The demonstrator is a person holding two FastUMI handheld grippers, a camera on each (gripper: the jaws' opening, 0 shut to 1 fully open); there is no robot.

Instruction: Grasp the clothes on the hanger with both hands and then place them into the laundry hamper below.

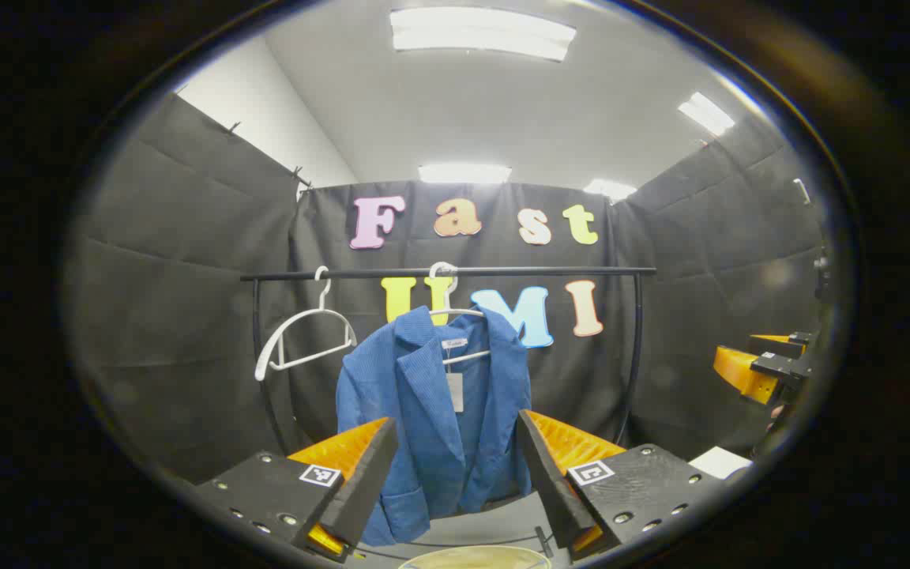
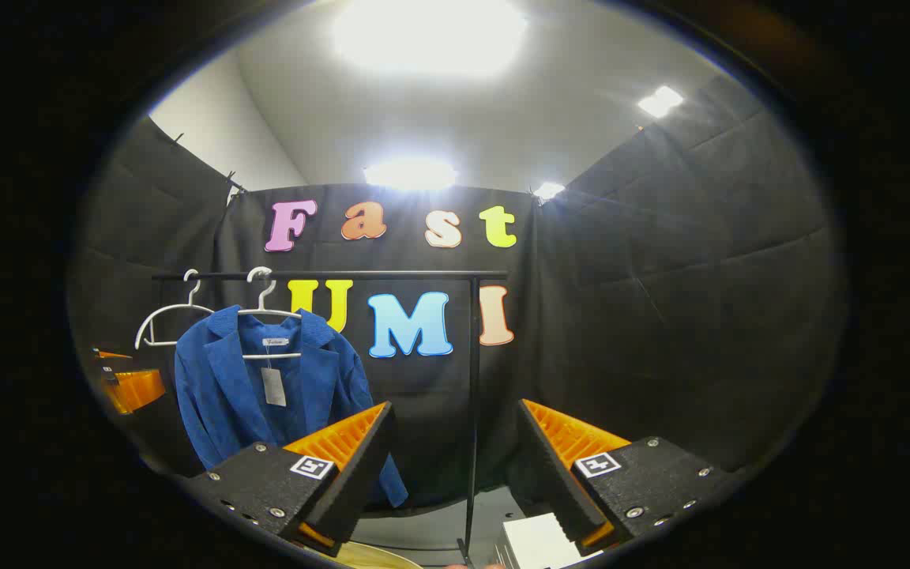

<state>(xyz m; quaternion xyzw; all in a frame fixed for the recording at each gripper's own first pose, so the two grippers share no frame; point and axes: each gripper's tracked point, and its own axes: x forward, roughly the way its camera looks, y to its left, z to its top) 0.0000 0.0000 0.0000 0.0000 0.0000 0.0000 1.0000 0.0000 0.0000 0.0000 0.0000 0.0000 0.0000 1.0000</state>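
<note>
Two grippers, left gripper (image 1: pixel 455 482) and right gripper (image 2: pixel 455 474), hold their fingers spread wide, empty. Ahead of both, a blue jacket (image 1: pixel 435 411) hangs on a white hanger (image 1: pixel 455 316). It looks soft and floppy; the shoulders seem best to pinch.

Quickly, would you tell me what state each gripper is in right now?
Left gripper: open, holding nothing, facing the blue jacket.
Right gripper: open, holding nothing.
</note>
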